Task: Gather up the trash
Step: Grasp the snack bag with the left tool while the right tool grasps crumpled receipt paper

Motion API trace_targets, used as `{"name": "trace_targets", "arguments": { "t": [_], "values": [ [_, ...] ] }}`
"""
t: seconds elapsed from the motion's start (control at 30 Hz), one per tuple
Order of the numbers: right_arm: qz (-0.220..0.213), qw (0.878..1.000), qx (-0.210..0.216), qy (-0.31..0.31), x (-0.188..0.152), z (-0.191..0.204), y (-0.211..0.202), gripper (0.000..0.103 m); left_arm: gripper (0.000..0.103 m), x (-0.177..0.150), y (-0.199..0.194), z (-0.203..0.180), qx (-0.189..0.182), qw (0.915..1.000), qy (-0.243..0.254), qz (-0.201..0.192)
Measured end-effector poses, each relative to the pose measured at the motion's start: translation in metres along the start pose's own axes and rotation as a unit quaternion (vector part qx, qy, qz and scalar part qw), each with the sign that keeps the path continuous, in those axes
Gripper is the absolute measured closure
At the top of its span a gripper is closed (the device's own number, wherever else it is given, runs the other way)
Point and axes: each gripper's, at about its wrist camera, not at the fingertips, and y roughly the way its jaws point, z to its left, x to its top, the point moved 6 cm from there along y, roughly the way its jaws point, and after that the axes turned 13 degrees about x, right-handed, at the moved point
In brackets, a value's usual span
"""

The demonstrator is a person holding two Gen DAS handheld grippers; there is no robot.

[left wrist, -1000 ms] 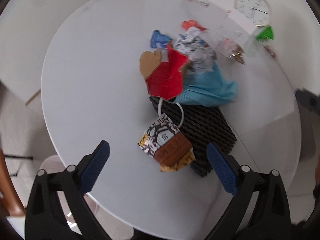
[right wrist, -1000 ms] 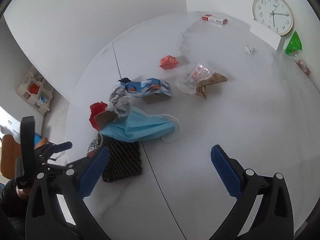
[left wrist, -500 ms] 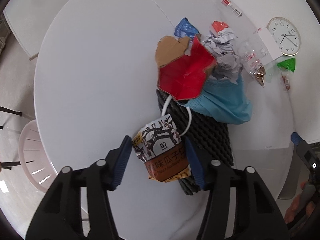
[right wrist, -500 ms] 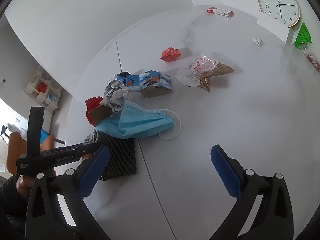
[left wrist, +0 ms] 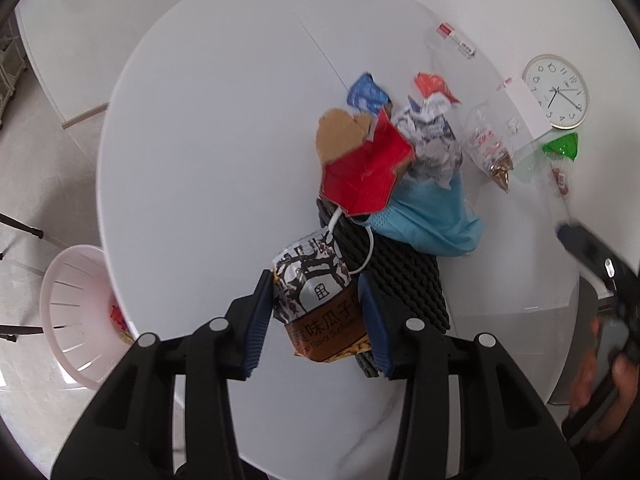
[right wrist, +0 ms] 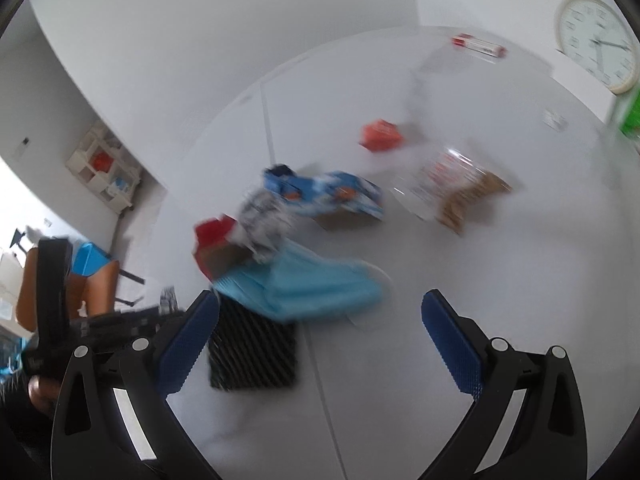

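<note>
The left tool [left wrist: 318,312] has just been closing its blue ribbed pads onto the black-and-white and brown sunflower-seed snack packet [left wrist: 320,304], which they now press from both sides at the near edge of the round white bench [left wrist: 200,160]. The packet overlaps the black ribbed foam mat [left wrist: 404,280] and a white ear loop. Past it the pile goes on: a pale blue face mask [left wrist: 432,220] draped over the mat's far end, a red and brown torn cardboard piece [left wrist: 360,168] on top of it, then crumpled printed paper [left wrist: 430,140] and a blue printed wrapper [left wrist: 366,92], with a small red crumpled wrapper [left wrist: 434,84] beyond. Toward the bench's far right edge lie a clear plastic bag with brown bits [left wrist: 492,152], a green wrapper [left wrist: 562,146], a red-and-white stick pack [left wrist: 456,38] and a white wall clock [left wrist: 556,90]. Off the left edge, lower down, stands a white slotted plastic basket [left wrist: 76,312] (some scraps already lie in it). The right tool [right wrist: 320,344] is released, its jaws spread wide over bare bench beside the mat; that view is blurred
</note>
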Motion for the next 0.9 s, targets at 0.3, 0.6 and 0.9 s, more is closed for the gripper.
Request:
{"name": "trace_targets", "arguments": {
  "t": [0.3, 0.6, 0.9],
  "values": [
    [0.097, 0.985, 0.022, -0.138, 0.036, 0.036, 0.089, 0.007, 0.061, -0.003, -0.028, 0.019, 0.005, 0.9996, -0.019, -0.021],
    [0.196, 0.95, 0.063, -0.233, 0.032, 0.027, 0.129, 0.036, 0.061, -0.013, -0.038, 0.043, 0.022, 0.9977, -0.056, -0.03],
    [0.153, 0.962, 0.078, -0.214, 0.041, 0.031, 0.1, 0.055, 0.061, -0.016, -0.055, 0.065, 0.031, 0.9947, -0.086, -0.048]
  ]
}}
